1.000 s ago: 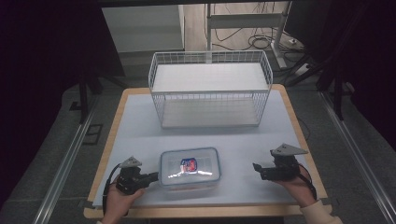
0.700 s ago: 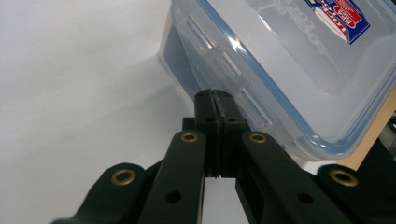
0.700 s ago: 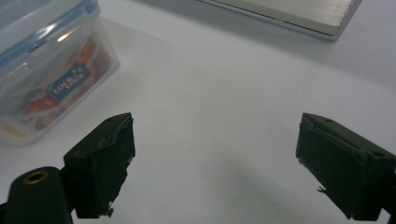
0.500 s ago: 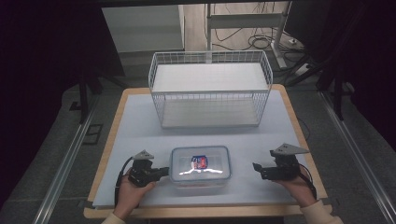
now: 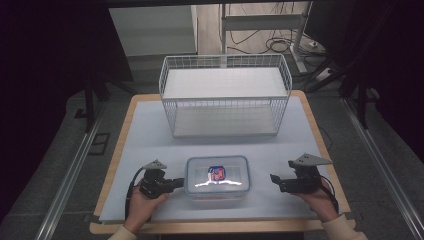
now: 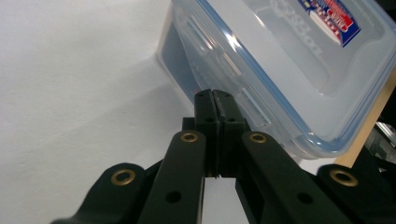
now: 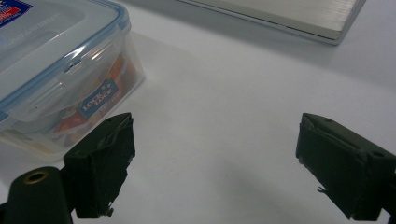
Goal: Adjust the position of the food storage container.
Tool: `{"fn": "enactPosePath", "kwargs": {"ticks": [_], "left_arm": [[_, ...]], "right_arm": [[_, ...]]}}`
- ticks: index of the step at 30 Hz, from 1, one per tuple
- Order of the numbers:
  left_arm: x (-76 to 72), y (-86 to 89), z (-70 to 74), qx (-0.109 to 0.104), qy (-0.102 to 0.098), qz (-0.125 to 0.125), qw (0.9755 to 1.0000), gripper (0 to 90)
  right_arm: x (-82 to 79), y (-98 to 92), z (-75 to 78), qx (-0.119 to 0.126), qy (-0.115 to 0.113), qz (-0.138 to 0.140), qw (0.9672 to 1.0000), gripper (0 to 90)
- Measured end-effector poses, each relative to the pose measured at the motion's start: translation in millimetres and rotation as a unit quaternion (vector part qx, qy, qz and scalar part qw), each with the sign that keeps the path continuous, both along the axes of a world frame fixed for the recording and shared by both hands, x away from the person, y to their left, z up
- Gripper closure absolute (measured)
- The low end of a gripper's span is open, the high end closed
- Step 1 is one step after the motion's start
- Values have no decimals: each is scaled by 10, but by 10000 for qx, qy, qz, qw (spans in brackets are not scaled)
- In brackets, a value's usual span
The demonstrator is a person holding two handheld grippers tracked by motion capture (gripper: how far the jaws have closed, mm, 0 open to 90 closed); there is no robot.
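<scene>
High view: box (image 5: pixel 217 177) near front of surface (image 5: pixel 150 135), between left tool (image 5: pixel 172 183) and right tool (image 5: pixel 278 180); basket (image 5: pixel 225 95) well behind. Probably light, stiff, slick plastic, so best taken by both short ends under the lid rim. Left gripper view: clear box (image 6: pixel 289 70), blue-edged lid, red-blue label; left tool (image 6: pixel 216 100) pinched together, tips at the side latch. Right gripper view: right tool (image 7: pixel 215 168) spread wide, holding nothing, box (image 7: pixel 60 84) just beside one jaw, orange contents inside.
</scene>
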State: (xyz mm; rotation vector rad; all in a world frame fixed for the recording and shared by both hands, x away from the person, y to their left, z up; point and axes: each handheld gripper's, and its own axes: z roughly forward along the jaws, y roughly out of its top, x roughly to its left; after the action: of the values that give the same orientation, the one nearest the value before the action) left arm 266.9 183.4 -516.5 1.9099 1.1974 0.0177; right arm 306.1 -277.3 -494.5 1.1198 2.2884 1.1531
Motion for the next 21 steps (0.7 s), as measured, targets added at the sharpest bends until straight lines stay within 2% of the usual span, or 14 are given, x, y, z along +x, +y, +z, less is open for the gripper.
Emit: {"fn": "enactPosePath", "kwargs": {"ticks": [2,3,4,8,10,11,12,15,18,21], "left_arm": [[-9,123,22,-80,-65,224,9997,883],[-9,123,22,-80,-65,224,9997,876],[-20,218,25,-142,-118,407,9990,868],[-41,325,38,-183,-195,583,9979,841],[-47,357,45,-258,-196,691,9971,777],[-47,363,48,-270,-178,761,9966,625],[-46,362,50,-254,-179,816,9962,625],[-51,315,92,-292,-196,785,9963,376],[-61,290,113,-311,-203,752,9965,310],[-52,267,112,-510,-57,676,9964,257]], "right_arm": [[-9,-3,11,67,-28,18,10000,117],[-9,-3,11,67,-28,18,10000,117],[-11,5,9,130,-23,47,9999,116],[-21,14,9,216,-41,65,9997,128],[-20,6,23,475,52,111,9988,130],[-19,-5,35,715,166,120,9972,130],[-19,-5,35,715,166,120,9972,130],[-26,9,33,744,196,170,9969,128],[-26,21,24,726,189,185,9970,122],[-29,37,18,723,242,217,9969,122]]}}
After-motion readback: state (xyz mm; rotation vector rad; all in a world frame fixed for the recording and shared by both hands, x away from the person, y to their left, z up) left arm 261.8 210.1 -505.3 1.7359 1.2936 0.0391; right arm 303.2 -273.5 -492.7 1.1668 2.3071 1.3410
